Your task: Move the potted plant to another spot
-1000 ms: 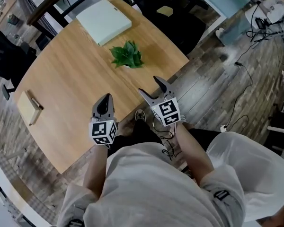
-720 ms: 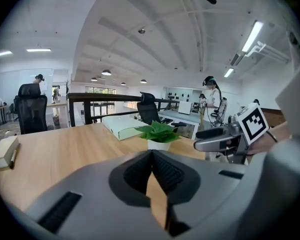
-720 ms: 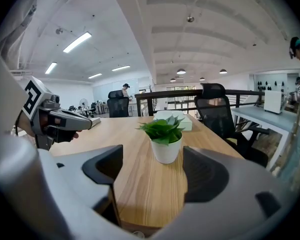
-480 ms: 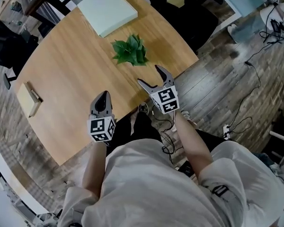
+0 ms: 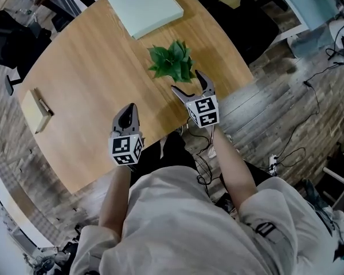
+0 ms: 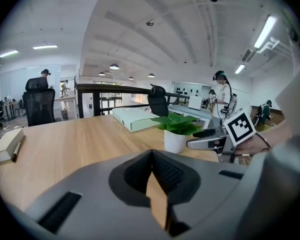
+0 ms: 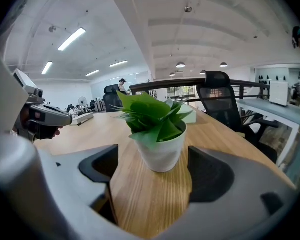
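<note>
A small potted plant [image 5: 171, 62] with green leaves in a white pot [image 7: 162, 152] stands on the round wooden table [image 5: 86, 79], near its right edge. My right gripper [image 5: 191, 85] is just short of the pot and points at it. Its jaws are opening, and the pot sits ahead of the tips without touching the pads. In the right gripper view the pot fills the middle, framed by the two fingers [image 7: 210, 174]. My left gripper [image 5: 129, 110] is shut and empty over the table's near edge, left of the plant. The left gripper view shows the plant [image 6: 177, 132] ahead to the right.
A pale green flat box [image 5: 143, 4] lies at the table's far side. A tan block with a pen [image 5: 34, 110] lies near the left edge. A black chair [image 7: 217, 96] stands beyond the table. Cables [image 5: 309, 90] run over the wooden floor at right.
Both grippers have moved forward and down toward the plant. The right one has come close to the pot and its jaws have spread wider. The left stays shut.
</note>
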Demonstrator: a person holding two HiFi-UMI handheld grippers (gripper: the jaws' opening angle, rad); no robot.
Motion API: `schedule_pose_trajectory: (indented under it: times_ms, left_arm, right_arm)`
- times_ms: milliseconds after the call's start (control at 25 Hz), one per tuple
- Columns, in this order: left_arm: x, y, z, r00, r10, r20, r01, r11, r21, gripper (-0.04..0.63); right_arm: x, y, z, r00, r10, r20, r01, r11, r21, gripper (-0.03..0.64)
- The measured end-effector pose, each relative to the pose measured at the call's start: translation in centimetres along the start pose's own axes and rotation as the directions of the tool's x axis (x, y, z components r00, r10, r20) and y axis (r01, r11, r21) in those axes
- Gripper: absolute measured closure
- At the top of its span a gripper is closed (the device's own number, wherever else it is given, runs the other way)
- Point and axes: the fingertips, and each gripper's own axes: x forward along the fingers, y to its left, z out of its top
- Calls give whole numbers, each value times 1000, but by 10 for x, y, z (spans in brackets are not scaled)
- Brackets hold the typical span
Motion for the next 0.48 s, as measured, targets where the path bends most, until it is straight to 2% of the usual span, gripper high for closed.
schedule_pose_trajectory:
  times_ms: [480]
  left_arm:
    - [10, 20, -8, 999, 27, -33, -28, 999, -38, 584]
  right_arm:
    - [34, -3, 7, 1000, 13, 11, -13, 1000, -14, 144]
